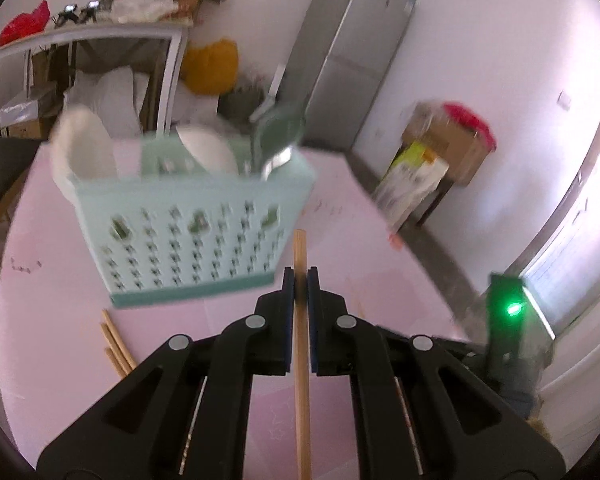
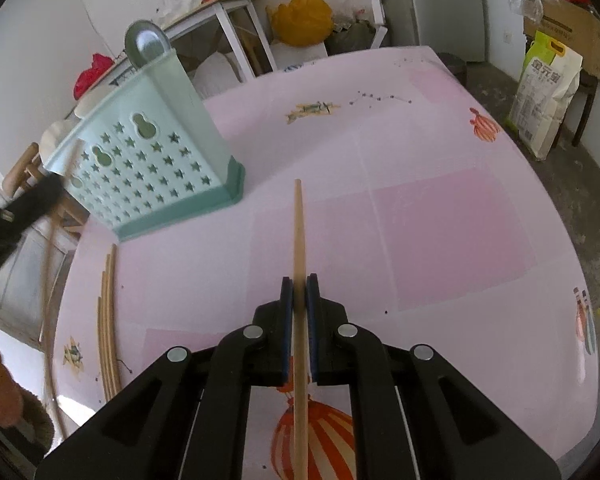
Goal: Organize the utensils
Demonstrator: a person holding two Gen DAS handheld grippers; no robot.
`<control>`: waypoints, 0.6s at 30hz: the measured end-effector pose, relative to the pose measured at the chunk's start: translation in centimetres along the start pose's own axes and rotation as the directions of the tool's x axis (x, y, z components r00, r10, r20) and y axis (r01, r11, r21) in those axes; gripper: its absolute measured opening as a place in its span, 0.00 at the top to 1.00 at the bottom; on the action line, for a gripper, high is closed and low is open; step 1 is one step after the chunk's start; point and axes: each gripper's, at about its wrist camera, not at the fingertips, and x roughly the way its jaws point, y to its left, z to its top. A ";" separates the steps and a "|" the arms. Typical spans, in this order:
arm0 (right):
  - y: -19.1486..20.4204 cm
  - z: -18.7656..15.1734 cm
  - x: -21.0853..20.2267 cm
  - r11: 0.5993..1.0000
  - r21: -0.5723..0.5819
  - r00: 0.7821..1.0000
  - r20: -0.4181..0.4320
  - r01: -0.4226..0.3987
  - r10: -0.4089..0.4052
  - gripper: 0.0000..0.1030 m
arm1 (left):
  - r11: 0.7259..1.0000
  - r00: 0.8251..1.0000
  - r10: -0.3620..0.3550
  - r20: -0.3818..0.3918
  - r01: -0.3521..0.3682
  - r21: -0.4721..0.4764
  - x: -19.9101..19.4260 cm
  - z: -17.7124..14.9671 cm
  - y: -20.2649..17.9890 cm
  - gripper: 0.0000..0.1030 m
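A mint green perforated utensil holder [image 1: 188, 220] stands on the pink table [image 1: 52, 320], with white spoons [image 1: 88, 148] and a green ladle [image 1: 278, 132] in it. My left gripper [image 1: 300, 280] is shut on a wooden chopstick [image 1: 301, 360] and holds it in front of the holder. My right gripper [image 2: 299, 286] is shut on another wooden chopstick [image 2: 299, 264] over the table, right of the holder [image 2: 148, 160]. Several loose chopsticks [image 2: 108, 328] lie on the table at the left; they also show in the left wrist view [image 1: 116, 344]. The left gripper [image 2: 16, 208] shows blurred at the left of the right wrist view.
A grey fridge [image 1: 352, 60] stands behind the table. A cluttered white shelf [image 1: 100, 36] and a yellow bag [image 1: 212, 66] are at the back. A cardboard box [image 1: 448, 144] and a rice bag [image 2: 548, 92] sit to the right on the floor side.
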 end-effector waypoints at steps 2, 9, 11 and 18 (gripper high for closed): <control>0.3 0.2 -0.2 1.000 -0.001 1.000 0.006 0.000 0.000 0.93 | 1.000 0.998 -0.012 0.057 0.013 -0.011 -1.7 1.2 0.5 0.95; 1.5 0.8 -1.1 1.000 0.002 1.000 0.030 0.004 -0.004 0.93 | 0.996 0.968 -0.015 0.249 0.036 -0.079 -6.6 5.3 3.0 0.95; 1.7 1.1 -1.6 1.000 0.009 0.999 0.041 -0.004 0.004 0.93 | 0.995 0.951 -0.018 0.309 0.048 -0.090 -7.6 6.9 3.5 0.95; 2.8 2.0 -3.3 1.000 0.014 0.997 0.079 -0.011 0.010 0.93 | 0.994 0.859 0.017 0.511 0.043 -0.105 -9.7 12.0 4.8 0.95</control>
